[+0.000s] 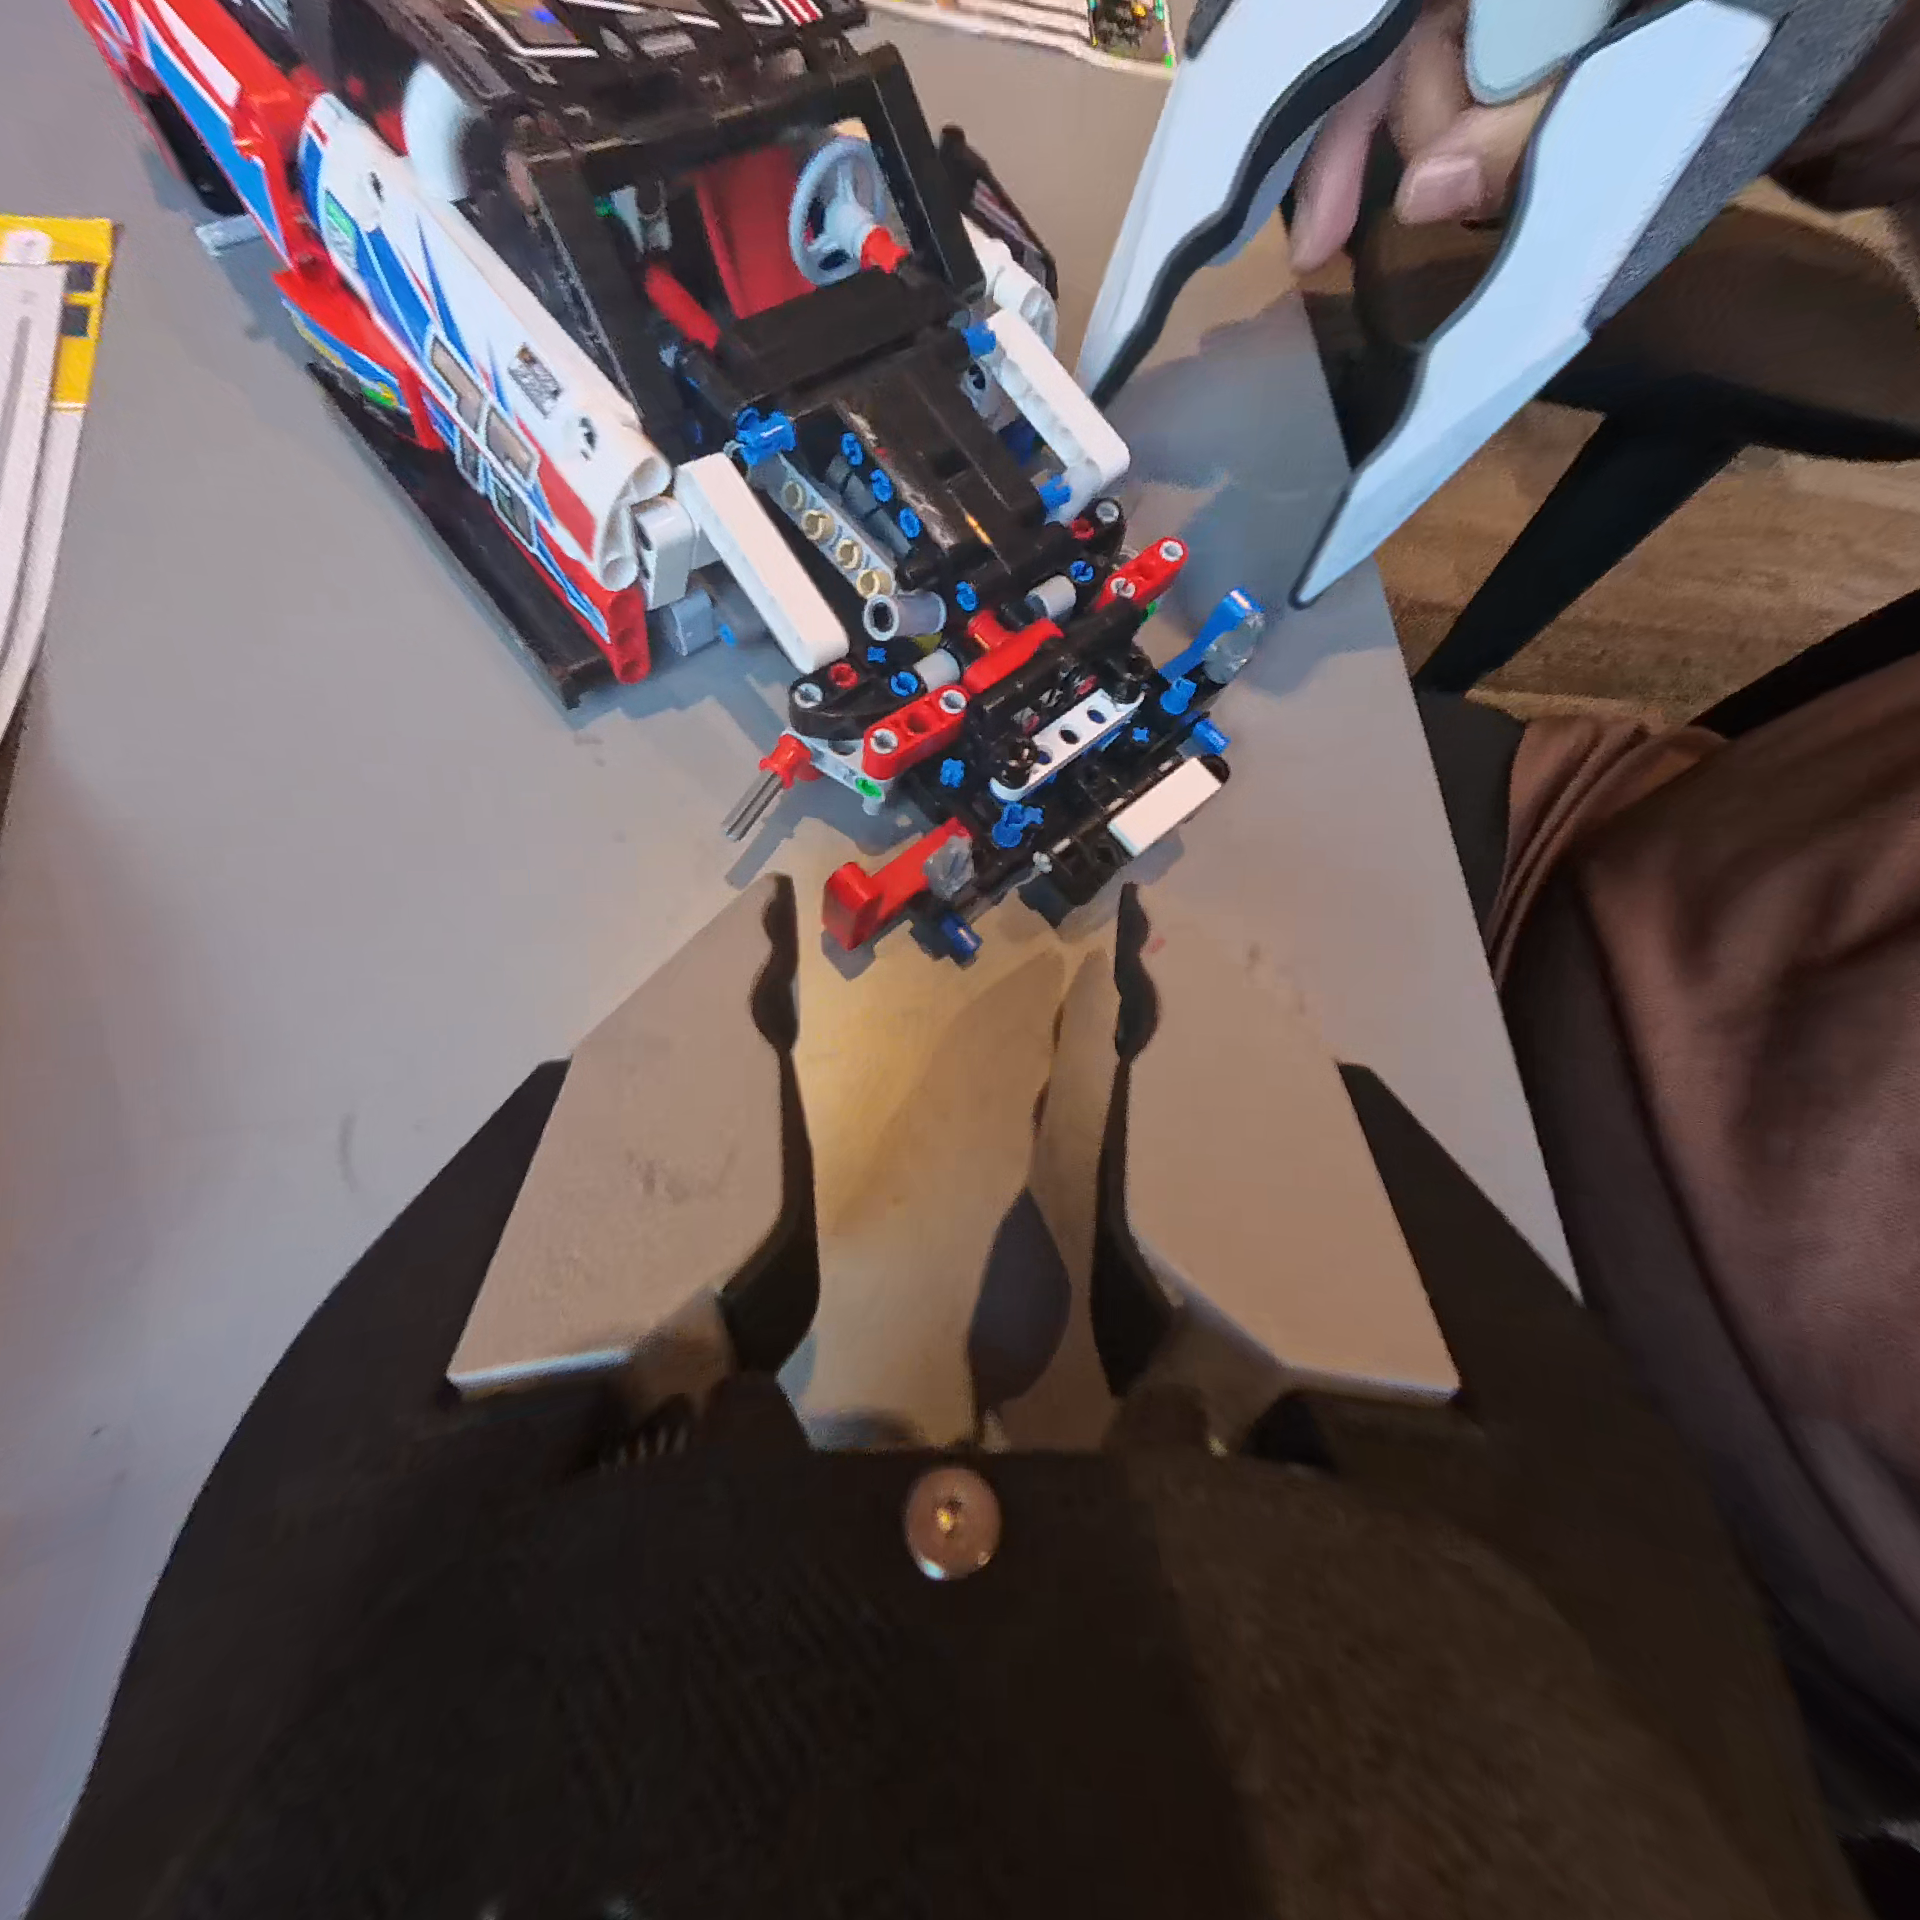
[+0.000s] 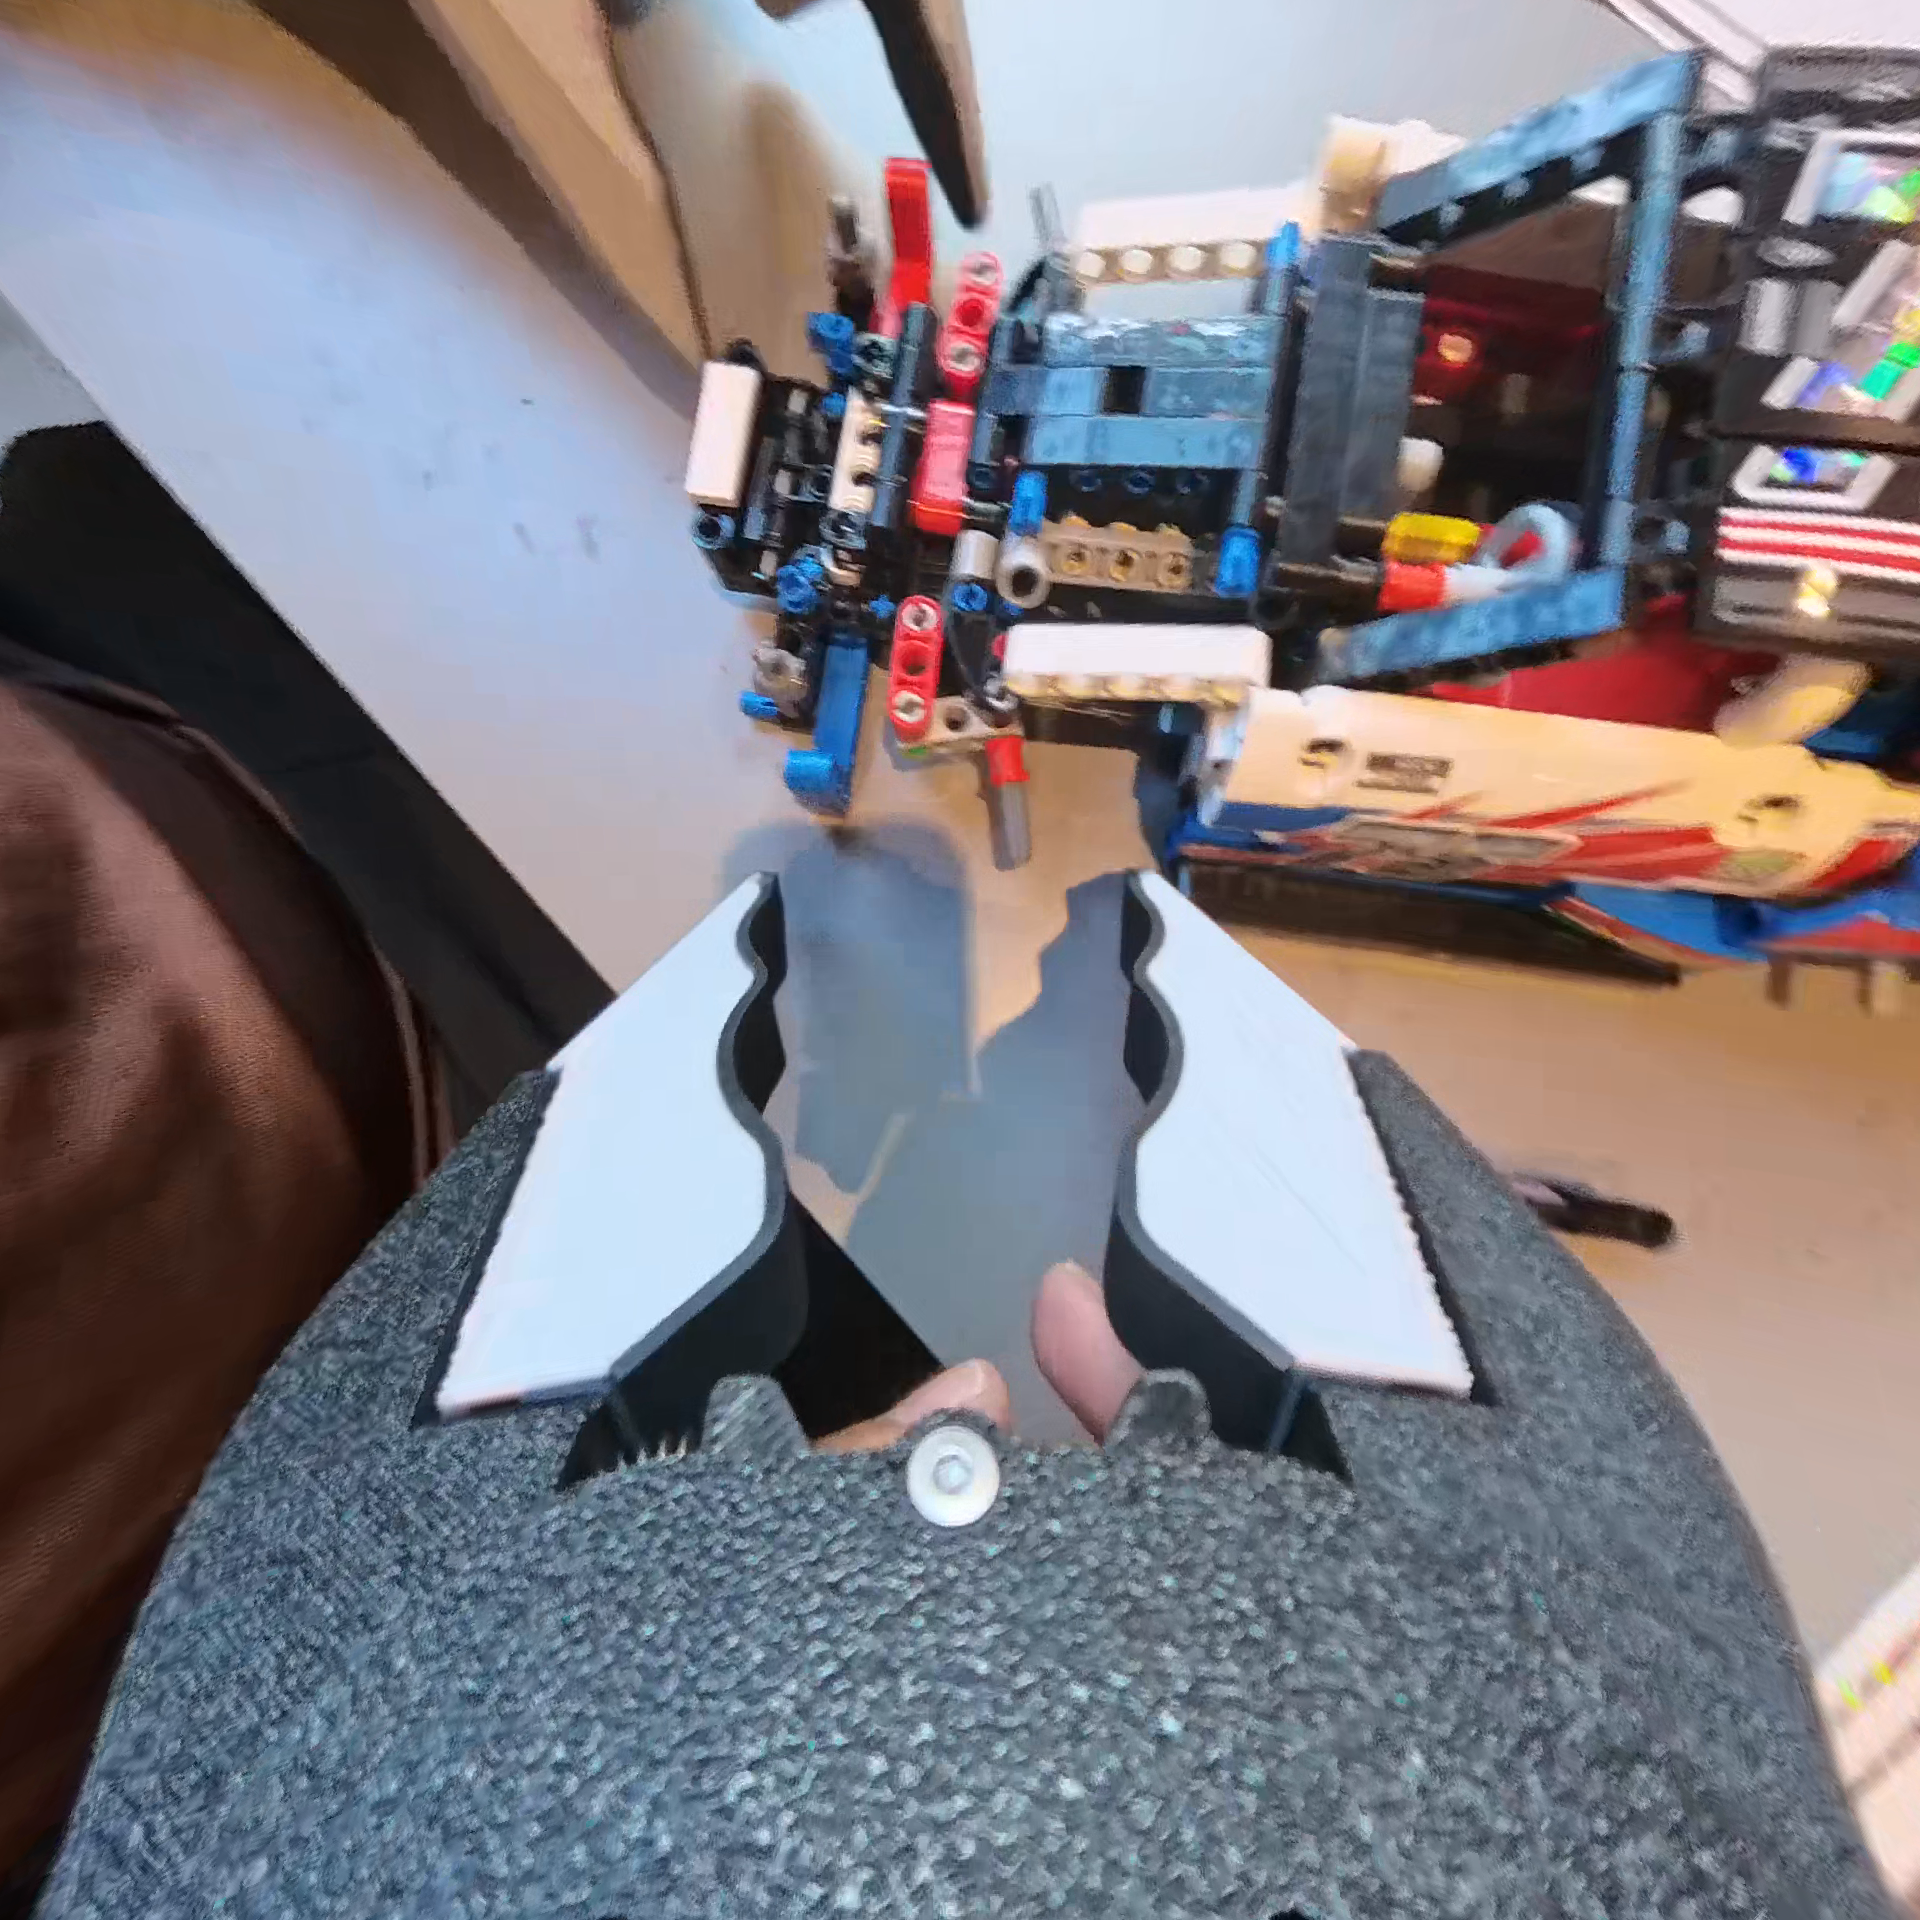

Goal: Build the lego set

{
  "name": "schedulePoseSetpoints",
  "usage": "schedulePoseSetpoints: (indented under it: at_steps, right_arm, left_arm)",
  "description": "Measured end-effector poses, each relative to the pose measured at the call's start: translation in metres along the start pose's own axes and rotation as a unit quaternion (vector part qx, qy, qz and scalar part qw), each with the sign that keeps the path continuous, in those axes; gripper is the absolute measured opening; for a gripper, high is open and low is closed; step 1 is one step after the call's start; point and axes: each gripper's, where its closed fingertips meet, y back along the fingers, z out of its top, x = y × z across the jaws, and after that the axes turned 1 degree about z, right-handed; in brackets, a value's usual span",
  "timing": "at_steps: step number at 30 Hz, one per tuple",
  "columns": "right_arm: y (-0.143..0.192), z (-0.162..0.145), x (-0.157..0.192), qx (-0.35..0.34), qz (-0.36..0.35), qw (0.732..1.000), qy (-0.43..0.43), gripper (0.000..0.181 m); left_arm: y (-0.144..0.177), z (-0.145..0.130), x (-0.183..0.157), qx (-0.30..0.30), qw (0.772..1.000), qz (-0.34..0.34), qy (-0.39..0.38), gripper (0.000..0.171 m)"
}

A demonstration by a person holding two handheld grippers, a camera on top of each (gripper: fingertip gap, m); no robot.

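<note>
A partly built lego car (image 1: 644, 395) with white, red and blue body panels and a black frame sits on the grey table (image 1: 260, 935). Its open front end (image 1: 1018, 727), made of black beams, blue pins and red links, points toward me. My left gripper (image 1: 951, 894) is open and empty, its tips just short of that front end. My right gripper (image 2: 951, 883) is open and empty, hovering over bare table beside the car's front (image 2: 883, 520). It also shows in the left wrist view (image 1: 1195, 488), at the upper right. The car body also shows in the right wrist view (image 2: 1507, 810).
Paper sheets with yellow parts (image 1: 52, 343) lie at the table's left edge. A small dark part (image 2: 1590, 1216) lies on the table to the right of my right gripper. The table edge (image 1: 1455, 831) runs close on the right, with a person's brown clothing (image 1: 1714, 1039) beyond it.
</note>
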Motion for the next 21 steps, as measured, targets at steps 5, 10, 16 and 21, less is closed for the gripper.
schedulePoseSetpoints:
  at_steps: [5, 10, 16, 21]
  right_arm:
    - [-0.004, 0.006, 0.022, -0.016, 0.063, 0.998, 0.013, 0.066]
    - [0.005, 0.007, 0.030, -0.037, 0.076, 0.996, 0.012, 0.068]
    - [0.008, 0.001, 0.036, -0.064, 0.077, 0.995, 0.000, 0.074]
    - [0.037, -0.002, 0.006, -0.127, 0.014, 0.991, -0.038, 0.077]
  left_arm:
    - [-0.010, -0.006, -0.002, 0.034, 0.998, 0.032, -0.032, 0.058]
    - [-0.011, -0.008, -0.013, 0.033, 0.999, 0.026, -0.030, 0.065]
    - [-0.013, -0.007, -0.019, 0.033, 0.999, 0.023, -0.032, 0.061]
    - [-0.012, -0.007, -0.021, 0.027, 1.000, 0.011, -0.011, 0.064]
